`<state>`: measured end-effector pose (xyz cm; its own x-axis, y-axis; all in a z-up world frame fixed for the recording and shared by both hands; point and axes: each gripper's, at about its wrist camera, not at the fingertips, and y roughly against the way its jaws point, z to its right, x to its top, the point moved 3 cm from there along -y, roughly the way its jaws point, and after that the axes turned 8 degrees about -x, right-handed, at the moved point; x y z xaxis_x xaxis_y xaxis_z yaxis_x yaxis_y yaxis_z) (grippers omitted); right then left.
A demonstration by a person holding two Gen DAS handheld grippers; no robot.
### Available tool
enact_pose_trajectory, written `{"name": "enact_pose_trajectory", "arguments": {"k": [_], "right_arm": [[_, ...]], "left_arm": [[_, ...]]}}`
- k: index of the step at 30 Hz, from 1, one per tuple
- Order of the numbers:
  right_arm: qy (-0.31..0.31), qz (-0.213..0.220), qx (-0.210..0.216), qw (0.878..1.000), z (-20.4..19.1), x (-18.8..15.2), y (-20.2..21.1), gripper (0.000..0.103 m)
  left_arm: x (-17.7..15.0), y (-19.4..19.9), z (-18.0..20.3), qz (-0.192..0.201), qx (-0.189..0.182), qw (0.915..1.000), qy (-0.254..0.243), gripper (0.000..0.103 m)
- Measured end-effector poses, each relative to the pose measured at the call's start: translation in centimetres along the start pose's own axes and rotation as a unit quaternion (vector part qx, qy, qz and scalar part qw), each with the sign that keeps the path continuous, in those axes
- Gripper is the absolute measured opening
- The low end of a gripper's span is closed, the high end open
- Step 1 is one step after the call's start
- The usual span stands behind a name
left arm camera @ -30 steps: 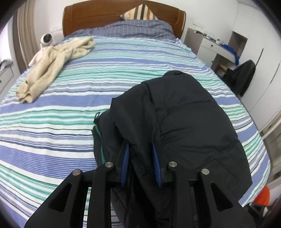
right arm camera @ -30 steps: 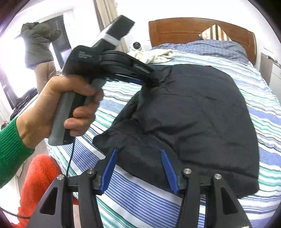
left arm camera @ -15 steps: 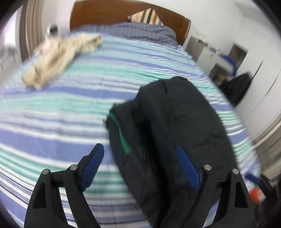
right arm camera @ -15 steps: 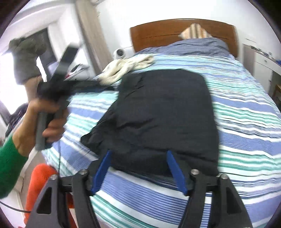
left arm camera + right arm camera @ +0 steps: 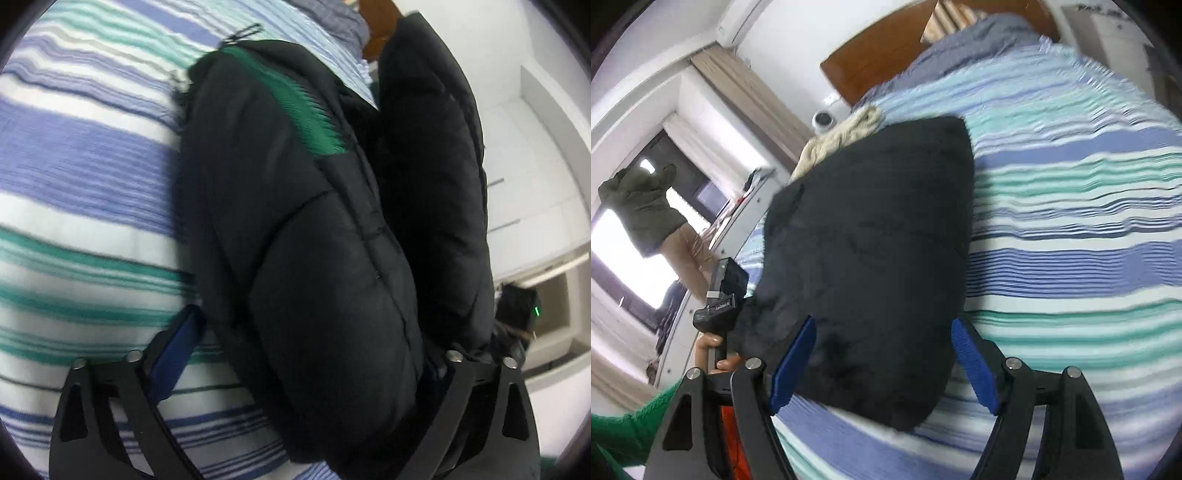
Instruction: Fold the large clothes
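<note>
A black puffy jacket (image 5: 317,258) with a green zipper strip lies folded on the striped bed (image 5: 85,177). My left gripper (image 5: 306,350) is open, its jaws wide around the jacket's near end; the right finger is mostly hidden behind the fabric. In the right wrist view the jacket (image 5: 879,240) lies as a dark rectangle on the bed (image 5: 1071,221). My right gripper (image 5: 882,362) is open, jaws astride the jacket's near edge. The left tool (image 5: 720,302) shows at the jacket's left side.
A beige garment (image 5: 838,136) and a small white camera (image 5: 823,120) lie near the wooden headboard (image 5: 886,48). A striped pillow (image 5: 945,18) sits at the head. A coat (image 5: 642,210) hangs by the window at left. White cupboards (image 5: 535,206) stand to the right.
My left gripper let go of the jacket, opened wide and dropped close to its near end. My right gripper moved in and tilted, now straddling the jacket's edge.
</note>
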<state>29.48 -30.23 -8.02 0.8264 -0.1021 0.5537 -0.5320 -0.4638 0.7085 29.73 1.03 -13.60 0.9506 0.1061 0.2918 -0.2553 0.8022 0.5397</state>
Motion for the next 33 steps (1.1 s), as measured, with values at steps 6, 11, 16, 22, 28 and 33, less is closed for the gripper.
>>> {"name": "enact_pose_trajectory", "arguments": {"k": [6,11,16,22,28,33], "right_arm": [[-0.018,-0.053,0.104,0.993,2.6,3.2,-5.4,0.100],[-0.064,-0.086,0.146,0.983,3.6,4.3,-9.3,0.090],[0.035,-0.016,0.103,0.994,-0.6,4.5,-5.9,0.068],[0.068,0.053,0.132,0.987,-3.6,8.9,-3.2,0.068],[0.058,0.069,0.133,0.987,-2.8,15.7,-7.0,0.068],[-0.038,-0.010,0.091,0.995,2.2,15.7,-14.3,0.080]], "left_arm": [[2.4,-2.6,0.2,-0.022,-0.006,0.9995,-0.024,0.103],[3.5,-3.2,0.6,-0.015,-0.005,0.9995,-0.026,0.070],[4.0,-0.9,3.7,0.019,-0.002,0.9983,-0.055,0.042],[9.9,2.5,8.4,0.067,0.005,0.9912,-0.114,0.041],[18.5,0.2,7.9,0.076,0.048,0.9887,-0.120,0.042],[18.8,-4.0,1.1,0.035,0.123,0.9895,-0.066,0.070]]}}
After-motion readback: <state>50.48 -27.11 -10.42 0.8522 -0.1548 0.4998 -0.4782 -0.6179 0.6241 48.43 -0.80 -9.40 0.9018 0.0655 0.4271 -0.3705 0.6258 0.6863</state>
